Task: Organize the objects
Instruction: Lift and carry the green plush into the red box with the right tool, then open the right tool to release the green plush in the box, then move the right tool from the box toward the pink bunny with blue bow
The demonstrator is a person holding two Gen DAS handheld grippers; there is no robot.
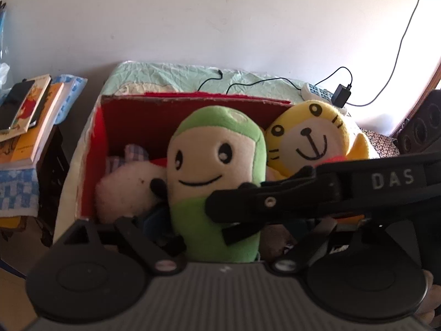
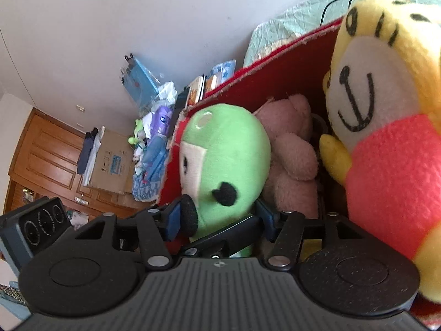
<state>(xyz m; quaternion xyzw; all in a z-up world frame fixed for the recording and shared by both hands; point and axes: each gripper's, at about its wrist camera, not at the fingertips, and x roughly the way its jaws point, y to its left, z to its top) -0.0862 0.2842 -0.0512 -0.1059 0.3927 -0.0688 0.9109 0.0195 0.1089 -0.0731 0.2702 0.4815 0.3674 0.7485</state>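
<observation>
Left claw (image 1: pixel 220 238), right claw (image 2: pixel 220 218): jaws apart

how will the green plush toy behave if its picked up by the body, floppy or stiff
Probably soft: the green plush toy has fleecy stuffed fabric, so it should squash between fingers and be light. Its long rounded body stands leaning against the yellow tiger plush in the red box, so it may tip if nudged.

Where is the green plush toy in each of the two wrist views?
Left wrist view: the green plush toy stands upright at the centre, face to the camera.
Right wrist view: it is at the centre, seen from the side.
Shared landmark: the yellow plush toy just right of it.
</observation>
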